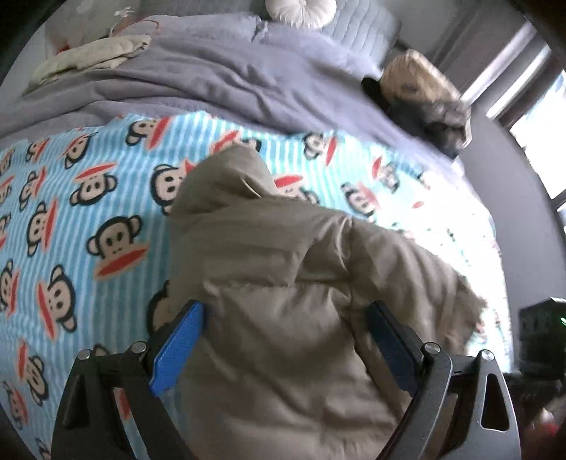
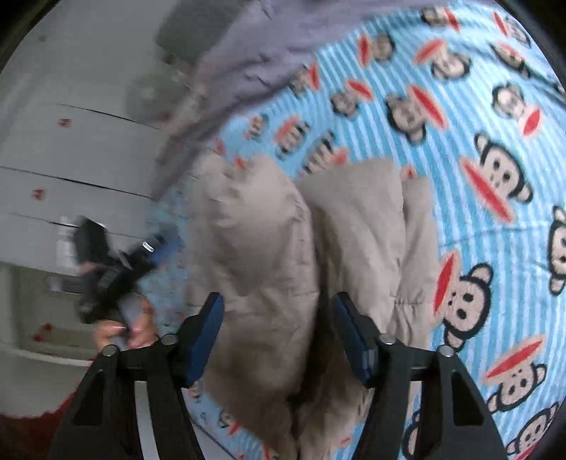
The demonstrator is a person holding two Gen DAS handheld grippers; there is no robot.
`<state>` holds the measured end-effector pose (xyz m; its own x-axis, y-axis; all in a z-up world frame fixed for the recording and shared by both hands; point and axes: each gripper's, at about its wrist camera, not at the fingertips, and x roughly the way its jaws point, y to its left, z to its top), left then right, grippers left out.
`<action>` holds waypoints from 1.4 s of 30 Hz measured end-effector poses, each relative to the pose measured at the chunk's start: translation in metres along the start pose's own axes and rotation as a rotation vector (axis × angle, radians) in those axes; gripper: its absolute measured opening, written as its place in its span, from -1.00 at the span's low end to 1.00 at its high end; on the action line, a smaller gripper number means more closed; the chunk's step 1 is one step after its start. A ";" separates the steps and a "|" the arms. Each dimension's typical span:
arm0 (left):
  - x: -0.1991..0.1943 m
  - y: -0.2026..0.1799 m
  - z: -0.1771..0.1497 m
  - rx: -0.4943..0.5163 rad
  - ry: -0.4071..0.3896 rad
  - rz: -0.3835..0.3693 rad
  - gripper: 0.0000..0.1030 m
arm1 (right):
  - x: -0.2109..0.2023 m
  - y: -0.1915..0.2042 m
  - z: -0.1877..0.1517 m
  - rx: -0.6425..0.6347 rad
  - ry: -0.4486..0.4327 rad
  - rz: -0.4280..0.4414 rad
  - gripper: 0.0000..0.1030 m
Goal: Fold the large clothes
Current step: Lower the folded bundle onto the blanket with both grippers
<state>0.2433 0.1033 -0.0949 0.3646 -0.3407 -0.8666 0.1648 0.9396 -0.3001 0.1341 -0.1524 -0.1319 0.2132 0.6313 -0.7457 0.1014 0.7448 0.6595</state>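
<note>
A tan padded hooded jacket (image 1: 283, 283) lies bunched on a blue striped monkey-print blanket (image 1: 88, 212) on the bed. My left gripper (image 1: 286, 318) is open, its blue pads (image 1: 180, 346) standing either side of the jacket's body, hood pointing away. In the right wrist view the jacket (image 2: 283, 247) lies folded into long puffy rolls on the blanket (image 2: 477, 141). My right gripper (image 2: 277, 311) is open over the jacket, pads (image 2: 208, 336) apart. The left gripper (image 2: 116, 269), blurred, shows at the left in a hand.
A grey duvet (image 1: 230, 78) covers the bed's far half, with a cream garment (image 1: 88, 56), a white round cushion (image 1: 300, 10) and a beige and dark bundle (image 1: 424, 95). A window (image 1: 530, 116) is at the right. White drawers (image 2: 70, 159) stand beside the bed.
</note>
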 end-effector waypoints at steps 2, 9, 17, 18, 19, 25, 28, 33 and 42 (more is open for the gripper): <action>0.014 -0.013 -0.002 0.039 -0.002 0.048 0.83 | 0.008 -0.001 -0.003 0.009 -0.002 -0.066 -0.84; 0.051 -0.055 -0.003 0.139 0.022 0.201 0.83 | -0.004 -0.035 -0.025 0.078 -0.031 -0.154 -0.84; 0.059 -0.053 -0.003 0.128 0.035 0.230 0.83 | -0.075 -0.006 -0.022 -0.014 -0.243 -0.081 -0.76; 0.059 -0.054 -0.003 0.124 0.035 0.235 0.83 | -0.072 0.001 -0.013 -0.024 -0.251 -0.074 -0.76; 0.059 -0.054 -0.003 0.122 0.035 0.238 0.83 | -0.070 0.007 -0.006 -0.041 -0.254 -0.081 -0.76; 0.066 -0.058 -0.002 0.118 0.043 0.272 0.83 | -0.015 0.008 0.026 -0.032 -0.186 -0.277 -0.77; 0.072 -0.062 -0.001 0.115 0.054 0.290 0.83 | 0.012 -0.021 0.035 0.051 -0.130 -0.280 -0.94; 0.078 -0.067 -0.001 0.125 0.060 0.314 0.83 | 0.020 -0.037 0.038 0.063 -0.102 -0.284 -0.98; 0.058 -0.070 -0.005 0.143 0.066 0.289 0.83 | 0.026 -0.037 0.039 0.032 -0.095 -0.316 -0.99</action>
<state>0.2478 0.0176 -0.1261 0.3559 -0.0530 -0.9330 0.1920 0.9812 0.0175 0.1737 -0.1720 -0.1725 0.2556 0.3459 -0.9028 0.2073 0.8925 0.4006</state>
